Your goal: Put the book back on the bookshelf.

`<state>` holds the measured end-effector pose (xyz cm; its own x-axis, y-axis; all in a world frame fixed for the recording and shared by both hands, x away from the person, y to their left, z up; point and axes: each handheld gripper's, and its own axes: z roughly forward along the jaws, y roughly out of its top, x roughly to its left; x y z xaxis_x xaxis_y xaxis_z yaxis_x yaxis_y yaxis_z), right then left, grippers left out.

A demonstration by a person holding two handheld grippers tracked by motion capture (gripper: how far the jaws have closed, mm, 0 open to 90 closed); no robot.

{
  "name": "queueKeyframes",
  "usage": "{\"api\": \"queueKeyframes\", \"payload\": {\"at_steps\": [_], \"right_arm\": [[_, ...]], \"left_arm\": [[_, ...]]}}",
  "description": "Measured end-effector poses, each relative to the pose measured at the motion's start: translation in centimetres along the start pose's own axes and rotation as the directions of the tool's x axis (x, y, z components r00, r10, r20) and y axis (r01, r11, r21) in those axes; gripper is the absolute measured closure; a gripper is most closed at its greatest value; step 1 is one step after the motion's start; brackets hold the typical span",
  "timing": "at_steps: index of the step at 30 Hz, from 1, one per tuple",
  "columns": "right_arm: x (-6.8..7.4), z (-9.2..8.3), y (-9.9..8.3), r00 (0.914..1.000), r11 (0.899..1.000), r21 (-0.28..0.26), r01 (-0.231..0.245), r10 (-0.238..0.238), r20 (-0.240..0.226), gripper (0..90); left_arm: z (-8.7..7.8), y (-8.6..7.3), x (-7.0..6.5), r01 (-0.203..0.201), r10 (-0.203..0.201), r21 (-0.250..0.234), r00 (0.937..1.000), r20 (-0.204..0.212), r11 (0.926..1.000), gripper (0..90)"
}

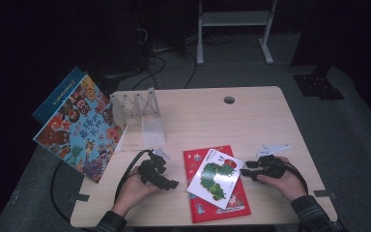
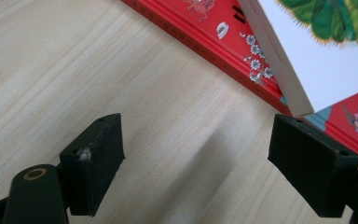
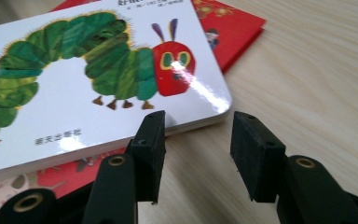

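- High view: caterpillar book [image 1: 216, 177] lies skewed atop the red book [image 1: 217, 205], long axis diagonal, between both grippers.
- Left gripper view: left gripper [image 2: 196, 158] released, caterpillar book's corner just ahead.
- Right gripper view: right gripper [image 3: 196, 144] released, empty, the same book's corner just beyond its jaws.

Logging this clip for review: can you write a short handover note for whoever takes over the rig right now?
Left gripper: open, nothing between its jaws, resting on the table just left of the books.
Right gripper: open, nothing gripped, jaws at the right edge of the white caterpillar book.
The caterpillar book lies askew on top of the red book, near the front edge.
The clear book stand at the back left holds no book; a large colourful picture book leans beside it.
Done: neither stacked book is lifted.
Left: probably grip the caterpillar book and move it.
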<state>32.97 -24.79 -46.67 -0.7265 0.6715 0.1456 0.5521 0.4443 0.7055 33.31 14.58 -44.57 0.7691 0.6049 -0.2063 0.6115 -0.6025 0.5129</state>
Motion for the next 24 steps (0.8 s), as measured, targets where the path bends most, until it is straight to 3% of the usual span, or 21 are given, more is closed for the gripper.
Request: {"api": "queueKeyframes", "payload": {"at_steps": [7,24], "right_arm": [[1.2,0.4,0.4,0.9983,1.0,-0.003,0.03,-0.03,-0.049,49.6],[4.1,1.8,1.4,0.9878,0.995,0.011,0.099,-0.096,-0.122,47.0]], "left_arm": [[-0.2,-0.1,0.0,0.027,-0.027,-0.015,0.9985,0.049,0.9995,12.5],[-0.1,0.0,-0.3,0.022,-0.02,-0.021,0.9982,0.056,0.9995,8.7]]}}
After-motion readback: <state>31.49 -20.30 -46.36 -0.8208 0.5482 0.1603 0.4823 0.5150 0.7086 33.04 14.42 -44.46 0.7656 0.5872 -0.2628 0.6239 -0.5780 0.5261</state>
